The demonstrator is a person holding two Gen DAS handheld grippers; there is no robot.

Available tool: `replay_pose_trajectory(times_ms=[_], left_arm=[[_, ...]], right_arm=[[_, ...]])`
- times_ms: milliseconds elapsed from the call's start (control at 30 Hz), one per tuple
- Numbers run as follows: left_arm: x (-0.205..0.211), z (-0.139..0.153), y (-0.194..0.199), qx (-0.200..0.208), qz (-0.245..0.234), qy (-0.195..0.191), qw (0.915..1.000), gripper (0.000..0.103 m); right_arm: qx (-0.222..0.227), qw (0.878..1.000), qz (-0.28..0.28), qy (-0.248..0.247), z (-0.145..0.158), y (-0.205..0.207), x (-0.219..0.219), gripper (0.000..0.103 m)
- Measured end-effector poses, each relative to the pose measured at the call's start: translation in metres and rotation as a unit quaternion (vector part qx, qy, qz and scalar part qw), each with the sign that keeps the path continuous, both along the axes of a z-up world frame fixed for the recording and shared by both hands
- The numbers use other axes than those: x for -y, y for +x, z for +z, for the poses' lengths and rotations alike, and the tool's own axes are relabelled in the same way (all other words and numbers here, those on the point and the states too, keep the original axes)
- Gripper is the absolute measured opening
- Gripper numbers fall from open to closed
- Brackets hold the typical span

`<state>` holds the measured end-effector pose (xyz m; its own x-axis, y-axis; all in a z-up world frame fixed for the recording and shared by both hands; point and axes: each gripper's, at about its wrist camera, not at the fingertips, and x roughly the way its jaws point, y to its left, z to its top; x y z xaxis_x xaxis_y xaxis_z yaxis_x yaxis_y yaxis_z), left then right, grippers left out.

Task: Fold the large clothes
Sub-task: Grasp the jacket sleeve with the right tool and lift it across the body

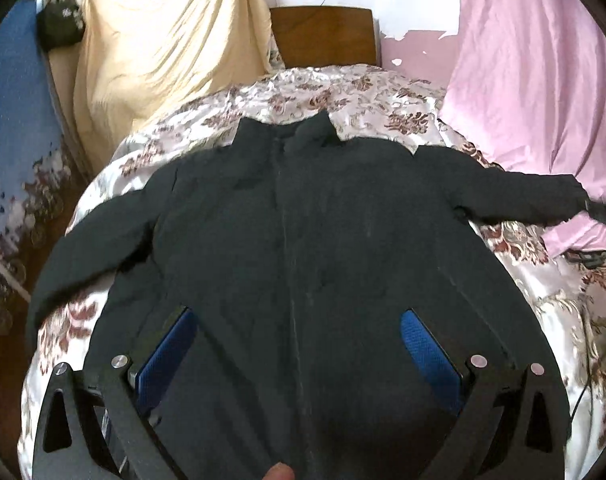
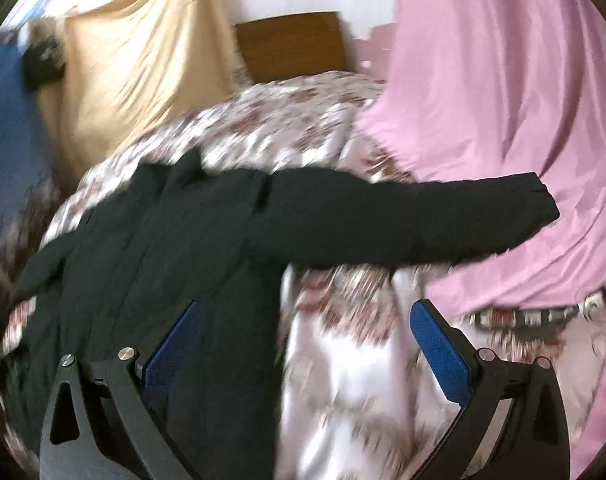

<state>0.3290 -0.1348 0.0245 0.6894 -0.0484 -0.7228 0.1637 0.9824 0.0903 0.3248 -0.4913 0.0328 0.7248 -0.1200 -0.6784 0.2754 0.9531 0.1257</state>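
Note:
A large black jacket (image 1: 303, 220) lies spread flat, front up, on a floral bedspread (image 1: 363, 96), collar toward the headboard and both sleeves out to the sides. My left gripper (image 1: 299, 320) is open and empty above the jacket's lower middle. My right gripper (image 2: 307, 316) is open and empty over the jacket's right edge; its left finger (image 2: 175, 340) is above the body and its right finger (image 2: 439, 344) is above the bedspread (image 2: 343, 360). The jacket (image 2: 163, 240) has its right sleeve (image 2: 423, 216) stretched out toward a pink sheet. The right wrist view is blurred.
A wooden headboard (image 1: 323, 36) stands at the back. A yellow cloth (image 1: 163, 48) hangs at the left and a pink sheet (image 1: 543, 80) at the right. A blue cloth (image 1: 11, 120) and a dark bag (image 1: 59, 24) are at the far left.

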Motion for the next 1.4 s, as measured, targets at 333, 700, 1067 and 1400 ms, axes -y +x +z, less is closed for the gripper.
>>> replay_pose_trajectory(times_ms=[333,700,1067,1400], left_arm=[[0.038,-0.018,0.047,0.003,-0.005,0.029,0.9996,0.103],[0.114,-0.045,0.124,0.011,-0.05,-0.025,0.9984,0.103],[0.194,-0.099,0.189,-0.009,-0.043,0.035,0.9984,0.103],[0.172,-0.146,0.211,-0.099,-0.01,-0.014,0.9949,0.103]], right_arm=[[0.036,0.99,-0.132,0.023,-0.03,0.067,0.082,0.102],[0.101,0.982,-0.121,0.103,-0.077,0.062,0.152,0.102],[0.133,0.945,-0.215,0.206,-0.103,0.049,0.224,0.102],[0.135,0.931,-0.238,0.243,-0.14,0.088,0.236,0.101]])
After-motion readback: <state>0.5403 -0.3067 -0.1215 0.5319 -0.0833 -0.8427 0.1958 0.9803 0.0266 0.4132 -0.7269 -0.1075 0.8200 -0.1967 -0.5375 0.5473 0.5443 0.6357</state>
